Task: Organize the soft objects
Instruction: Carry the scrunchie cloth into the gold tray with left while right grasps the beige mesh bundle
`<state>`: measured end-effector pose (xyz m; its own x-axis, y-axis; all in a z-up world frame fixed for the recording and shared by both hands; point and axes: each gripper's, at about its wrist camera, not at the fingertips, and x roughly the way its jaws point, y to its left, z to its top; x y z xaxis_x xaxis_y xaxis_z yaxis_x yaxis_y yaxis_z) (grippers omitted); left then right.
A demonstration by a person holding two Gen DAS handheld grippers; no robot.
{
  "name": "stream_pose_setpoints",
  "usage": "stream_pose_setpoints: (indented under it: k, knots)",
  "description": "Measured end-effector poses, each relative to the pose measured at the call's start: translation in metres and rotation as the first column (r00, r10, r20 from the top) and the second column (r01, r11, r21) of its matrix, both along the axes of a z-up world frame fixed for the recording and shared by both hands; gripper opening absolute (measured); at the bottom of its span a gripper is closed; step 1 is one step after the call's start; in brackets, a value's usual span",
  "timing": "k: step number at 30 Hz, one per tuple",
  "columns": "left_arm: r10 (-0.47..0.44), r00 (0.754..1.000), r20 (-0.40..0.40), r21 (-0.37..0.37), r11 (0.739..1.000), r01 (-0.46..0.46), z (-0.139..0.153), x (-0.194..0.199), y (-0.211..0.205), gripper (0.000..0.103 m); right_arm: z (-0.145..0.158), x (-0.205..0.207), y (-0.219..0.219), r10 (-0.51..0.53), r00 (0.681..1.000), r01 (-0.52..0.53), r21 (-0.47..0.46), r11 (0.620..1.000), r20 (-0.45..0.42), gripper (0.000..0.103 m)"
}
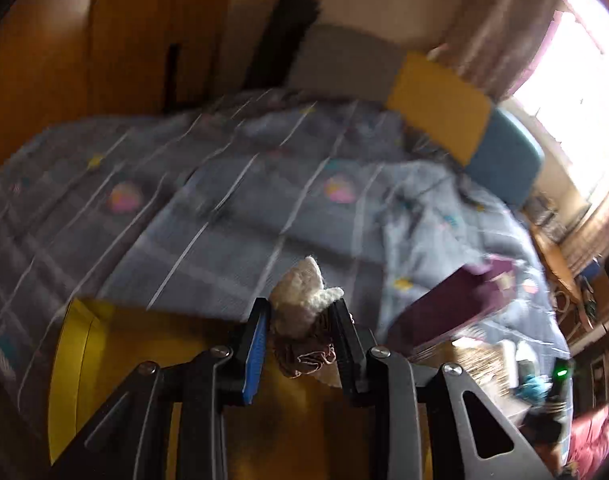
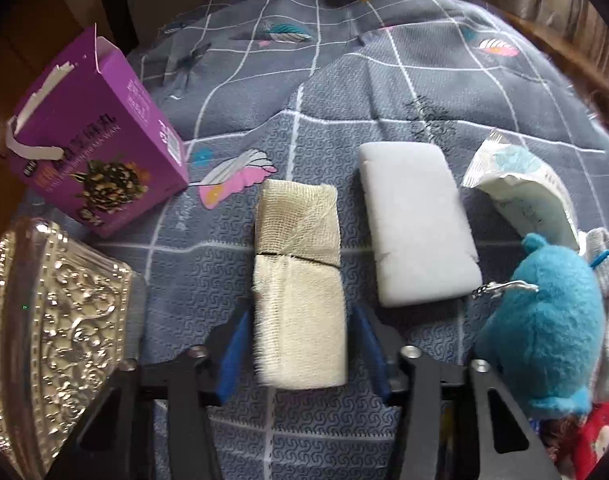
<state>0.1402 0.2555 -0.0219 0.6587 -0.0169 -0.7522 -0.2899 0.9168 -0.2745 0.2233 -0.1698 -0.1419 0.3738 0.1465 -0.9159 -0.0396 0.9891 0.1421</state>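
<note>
Bedroom setup: a bed with a grey grid quilt (image 2: 384, 92) is the work surface, wardrobe off to one side, bright window (image 1: 576, 64) on the other.

On the quilt the soft stuff sits in a loose row, which looks deliberate. The gauze roll (image 2: 298, 284) is in the middle, the white sponge (image 2: 418, 228) just beside it, then an opened tissue pack (image 2: 524, 196) and a blue plush (image 2: 544, 332) crowded at the edge with some white and red plush bits I can't make out. A purple box (image 2: 100, 136) with its top torn open and a silver tray (image 2: 56, 320) are parked on the other side, near each other. My guess is those 2 are the containers things get sorted into.

The right gripper (image 2: 300, 344) is spread wide with 1 finger on each side of the gauze, not touching it that I can see. That reads like lining up for a side squeeze on the near end.

The left gripper (image 1: 300, 340) is up off the bed, clamped on a small cream and brown plush (image 1: 304, 312), over something yellow (image 1: 80, 360) at the bed's edge. That view is blurry, so I can't tell what the yellow thing is. The purple box shows just off to its right, so maybe the plush goes there.
</note>
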Motion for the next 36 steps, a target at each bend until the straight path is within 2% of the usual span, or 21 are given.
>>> stream_pose_setpoints:
  k: [3,6,9,11,12,17,20,27,36]
  knots:
    - [-0.014,0.998,-0.054,-0.011,1.000,0.014,-0.030,-0.001,0.001,0.031,-0.001,0.000,0.001,0.015,1.000,-0.015,-0.017,1.000,0.000,0.045]
    - [-0.073,0.992,-0.104,-0.025,0.997,0.071,-0.052,0.007,-0.006,0.038,-0.002,-0.001,0.003,0.024,1.000,-0.024,-0.042,0.999,0.002,0.045]
    - [-0.105,0.987,-0.121,-0.002,0.994,0.106,-0.064,0.011,-0.016,0.049,-0.003,0.000,0.003,0.024,1.000,-0.024,-0.059,0.998,-0.001,0.045]
    - [-0.098,0.988,-0.118,-0.009,0.995,0.098,-0.068,0.011,-0.016,0.068,-0.003,0.000,0.006,0.024,1.000,-0.024,-0.065,0.998,0.000,0.045]
    - [-0.086,0.990,-0.112,-0.006,0.996,0.086,-0.067,0.006,-0.015,0.070,-0.004,0.000,0.006,0.026,1.000,-0.026,-0.067,0.997,0.001,0.045]
    - [-0.049,0.995,-0.086,-0.001,0.999,0.049,-0.060,-0.020,-0.009,0.071,-0.003,-0.002,0.008,0.033,0.999,-0.032,-0.068,0.997,0.009,0.045]
    - [-0.034,0.997,-0.074,0.043,0.998,0.037,-0.053,-0.038,-0.009,0.071,-0.003,-0.002,0.008,0.034,0.999,-0.033,-0.074,0.997,0.012,0.043]
    - [-0.077,0.995,-0.071,0.093,0.992,0.084,-0.050,-0.083,-0.026,0.071,0.007,-0.007,0.008,0.022,1.000,-0.021,-0.064,0.998,0.017,0.039]
    - [-0.075,0.993,-0.088,0.144,0.986,0.087,-0.050,-0.110,-0.044,0.071,0.047,-0.008,0.011,0.017,0.997,-0.011,-0.079,0.997,0.078,0.038]
